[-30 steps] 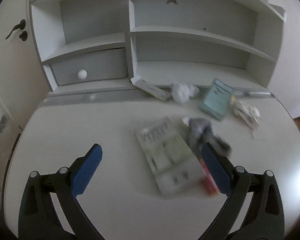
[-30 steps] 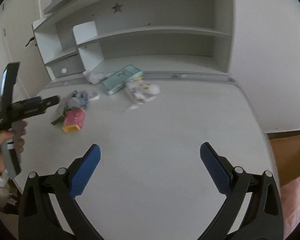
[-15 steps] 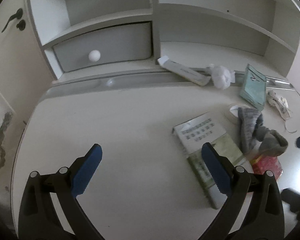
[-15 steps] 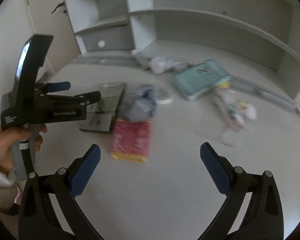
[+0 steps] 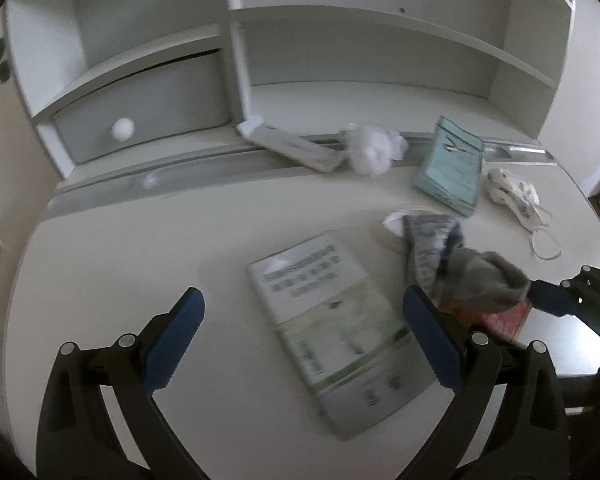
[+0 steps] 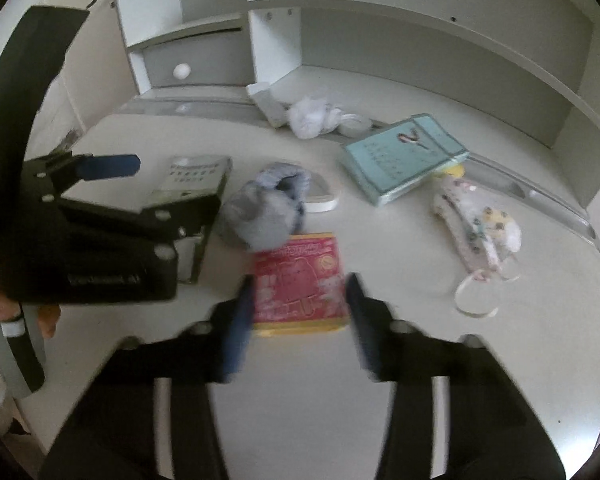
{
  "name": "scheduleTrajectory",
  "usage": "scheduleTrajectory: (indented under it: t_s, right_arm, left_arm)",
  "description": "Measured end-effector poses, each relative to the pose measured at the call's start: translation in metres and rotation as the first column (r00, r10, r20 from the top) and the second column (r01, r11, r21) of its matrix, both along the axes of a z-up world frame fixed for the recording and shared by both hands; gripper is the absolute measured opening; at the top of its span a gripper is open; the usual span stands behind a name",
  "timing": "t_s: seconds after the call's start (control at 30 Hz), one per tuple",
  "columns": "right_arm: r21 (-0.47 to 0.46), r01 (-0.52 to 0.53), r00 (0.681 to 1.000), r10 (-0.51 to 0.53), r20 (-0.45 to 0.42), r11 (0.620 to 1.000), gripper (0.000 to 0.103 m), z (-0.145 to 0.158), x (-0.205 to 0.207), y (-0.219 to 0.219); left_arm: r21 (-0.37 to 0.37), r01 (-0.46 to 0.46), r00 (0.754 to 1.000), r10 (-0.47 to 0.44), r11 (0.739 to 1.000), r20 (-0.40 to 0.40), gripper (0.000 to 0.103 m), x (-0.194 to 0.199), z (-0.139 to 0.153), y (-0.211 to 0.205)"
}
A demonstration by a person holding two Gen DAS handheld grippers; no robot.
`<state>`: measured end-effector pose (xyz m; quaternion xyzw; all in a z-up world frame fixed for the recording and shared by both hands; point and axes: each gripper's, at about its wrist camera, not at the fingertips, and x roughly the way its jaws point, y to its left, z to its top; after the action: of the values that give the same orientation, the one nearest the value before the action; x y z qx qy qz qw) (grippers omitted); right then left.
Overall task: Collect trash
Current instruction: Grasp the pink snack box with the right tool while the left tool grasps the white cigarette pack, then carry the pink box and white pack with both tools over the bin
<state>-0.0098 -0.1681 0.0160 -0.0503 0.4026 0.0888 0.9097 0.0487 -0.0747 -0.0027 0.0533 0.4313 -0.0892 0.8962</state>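
A pink snack packet (image 6: 300, 284) lies flat on the white desk (image 6: 440, 360). My right gripper (image 6: 298, 300) straddles it and its jaws are closing, one finger at each side edge, with a thin gap still showing. A grey sock (image 6: 264, 208) overlaps the packet's far edge. My left gripper (image 5: 302, 296) hovers open over a green-and-white booklet (image 5: 332, 320), holding nothing. Further back lie a crumpled tissue (image 6: 312, 116), a patterned face mask (image 6: 476, 224) and a teal box (image 6: 404, 156).
A tape roll (image 6: 320, 200) sits behind the sock. A long white carton (image 5: 288, 144) leans at the shelf's foot. The shelf unit with a knobbed drawer (image 5: 123, 130) closes off the back. A hand holds the left gripper's handle at the right wrist view's left edge.
My right gripper swept left across the desk to the pink packet and its jaws narrowed around it. The left gripper drew in over the booklet, still open.
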Motion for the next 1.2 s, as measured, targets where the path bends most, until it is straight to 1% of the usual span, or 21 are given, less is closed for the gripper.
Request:
scheduleTrajectory:
  t_s: [0.07, 0.13, 0.17, 0.3, 0.33, 0.37, 0.4, 0.43, 0.5, 0.57, 0.7, 0.93, 1.0, 1.1, 1.13, 1.2]
  right_arm:
    - [0.016, 0.010, 1.000, -0.010, -0.002, 1.000, 0.043, 0.000, -0.003, -0.009]
    - [0.013, 0.028, 1.000, -0.028, 0.000, 1.000, 0.043, 0.000, -0.005, -0.018]
    - [0.020, 0.046, 0.999, -0.046, 0.004, 0.999, 0.043, 0.001, -0.007, -0.025]
    - [0.051, 0.108, 0.994, -0.109, 0.018, 0.993, 0.043, 0.004, -0.013, -0.054]
    - [0.061, 0.117, 0.993, -0.119, 0.019, 0.991, 0.043, 0.004, -0.014, -0.059]
    - [0.068, 0.122, 0.992, -0.124, 0.018, 0.990, 0.043, 0.004, -0.015, -0.062]
    - [0.078, 0.126, 0.992, -0.128, 0.019, 0.989, 0.043, 0.005, -0.017, -0.066]
    - [0.084, 0.127, 0.991, -0.129, 0.022, 0.988, 0.043, 0.004, -0.018, -0.067]
    - [0.097, 0.118, 0.992, -0.122, 0.031, 0.988, 0.043, 0.004, -0.022, -0.068]
    - [0.097, 0.109, 0.992, -0.114, 0.048, 0.989, 0.043, 0.008, -0.025, -0.068]
    - [0.100, 0.105, 0.990, -0.113, 0.081, 0.989, 0.043, 0.016, -0.030, -0.068]
    - [0.122, 0.095, 0.992, -0.104, 0.069, 0.988, 0.043, 0.012, -0.040, -0.073]
    - [0.131, 0.104, 0.990, -0.115, 0.079, 0.986, 0.043, 0.014, -0.046, -0.079]
    - [0.160, 0.125, 0.985, -0.141, 0.097, 0.979, 0.043, 0.024, -0.057, -0.096]
    - [0.180, 0.137, 0.982, -0.157, 0.105, 0.974, 0.043, 0.029, -0.062, -0.108]
    - [0.208, 0.178, 0.970, -0.207, 0.128, 0.962, 0.043, 0.044, -0.078, -0.135]
  left_arm:
    - [0.007, 0.017, 1.000, -0.017, 1.000, -0.021, 0.097, 0.002, -0.005, -0.005]
    - [0.008, 0.017, 0.999, -0.017, 1.000, -0.045, 0.097, 0.002, -0.010, -0.002]
    - [0.007, 0.010, 0.999, -0.010, 1.000, -0.035, 0.097, 0.001, -0.009, 0.003]
    - [0.013, -0.031, 0.999, 0.032, 0.999, -0.042, 0.096, -0.002, -0.010, 0.024]
    - [0.015, -0.028, 0.999, 0.028, 0.999, -0.041, 0.093, -0.003, -0.010, 0.027]
    - [0.014, -0.020, 0.999, 0.021, 1.000, -0.032, 0.073, -0.005, -0.008, 0.031]
    - [0.014, -0.016, 1.000, 0.016, 1.000, -0.010, 0.058, -0.007, -0.004, 0.033]
    - [0.007, -0.036, 0.999, 0.036, 0.999, -0.025, 0.058, -0.005, -0.003, 0.038]
    - [-0.028, -0.025, 0.999, 0.024, 0.999, -0.034, 0.058, -0.006, -0.002, 0.042]
    - [-0.035, -0.021, 1.000, 0.021, 0.999, -0.021, 0.058, -0.009, 0.001, 0.042]
    - [-0.036, -0.005, 1.000, 0.005, 0.999, 0.014, 0.058, -0.018, 0.012, 0.035]
    - [-0.026, 0.037, 0.998, -0.036, 0.999, 0.056, 0.058, -0.031, 0.028, 0.017]
    - [-0.024, 0.061, 0.996, -0.059, 0.998, 0.072, 0.058, -0.037, 0.035, 0.006]
    - [-0.022, 0.123, 0.987, -0.120, 0.992, 0.104, 0.058, -0.043, 0.048, -0.020]
    - [-0.025, 0.151, 0.982, -0.147, 0.988, 0.117, 0.058, -0.046, 0.052, -0.031]
    - [-0.041, 0.237, 0.962, -0.229, 0.971, 0.148, 0.058, -0.054, 0.064, -0.067]
